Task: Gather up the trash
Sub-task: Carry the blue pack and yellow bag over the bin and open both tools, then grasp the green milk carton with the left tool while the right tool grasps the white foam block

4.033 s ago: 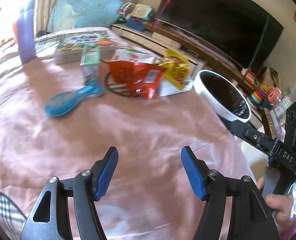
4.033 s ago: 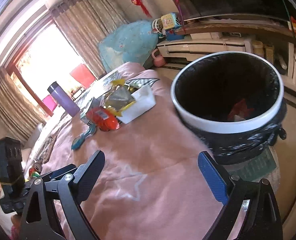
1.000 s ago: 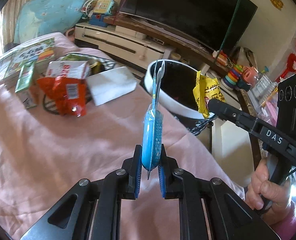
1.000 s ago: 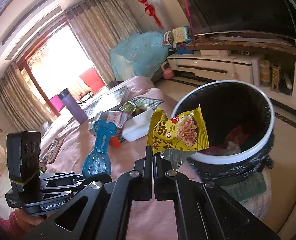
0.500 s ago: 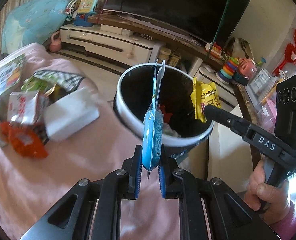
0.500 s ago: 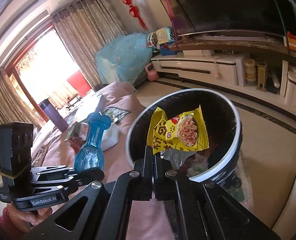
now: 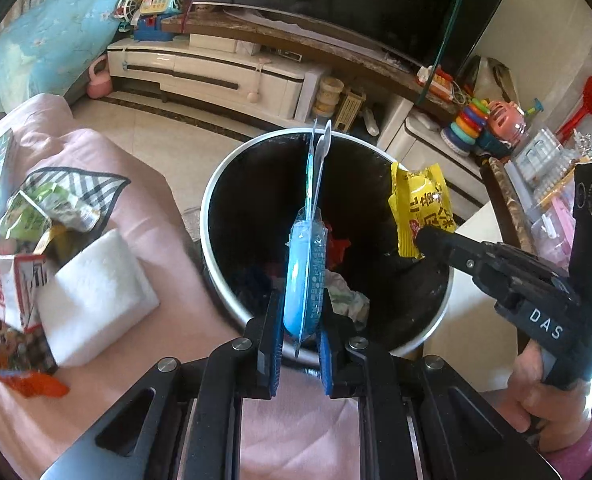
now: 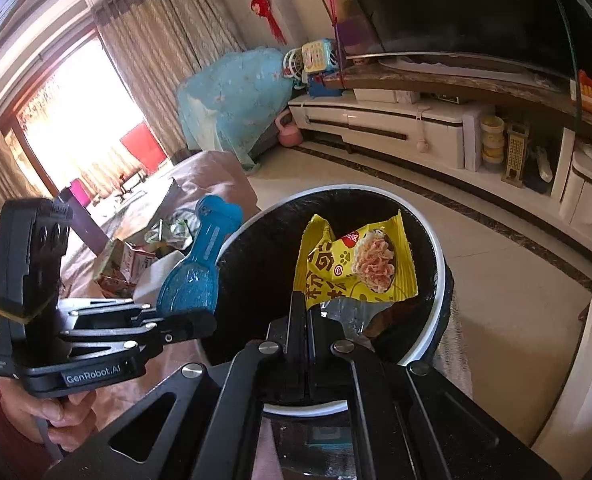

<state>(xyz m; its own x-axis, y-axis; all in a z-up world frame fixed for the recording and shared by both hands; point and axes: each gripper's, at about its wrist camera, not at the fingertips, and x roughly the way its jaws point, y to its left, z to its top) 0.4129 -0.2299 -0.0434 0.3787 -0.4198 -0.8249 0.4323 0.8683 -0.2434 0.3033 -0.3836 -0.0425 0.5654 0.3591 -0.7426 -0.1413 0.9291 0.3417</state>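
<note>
1. our left gripper [image 7: 300,344] is clamped on a blue packet [image 7: 303,276], which stands on edge between the pads and reaches forward over the near rim of the bin [image 7: 224,280].
2. our right gripper [image 8: 307,320] is pinched tight on a yellow snack bag [image 8: 355,264], held up over the bin's black-lined mouth.
3. inside the bin we see red and pale scraps.
4. left of the bin, on the pink cover [image 7: 168,344], lie a white block [image 7: 96,300] and torn wrappers [image 7: 12,292].
5. beyond stands a white cabinet [image 7: 216,76].
</note>
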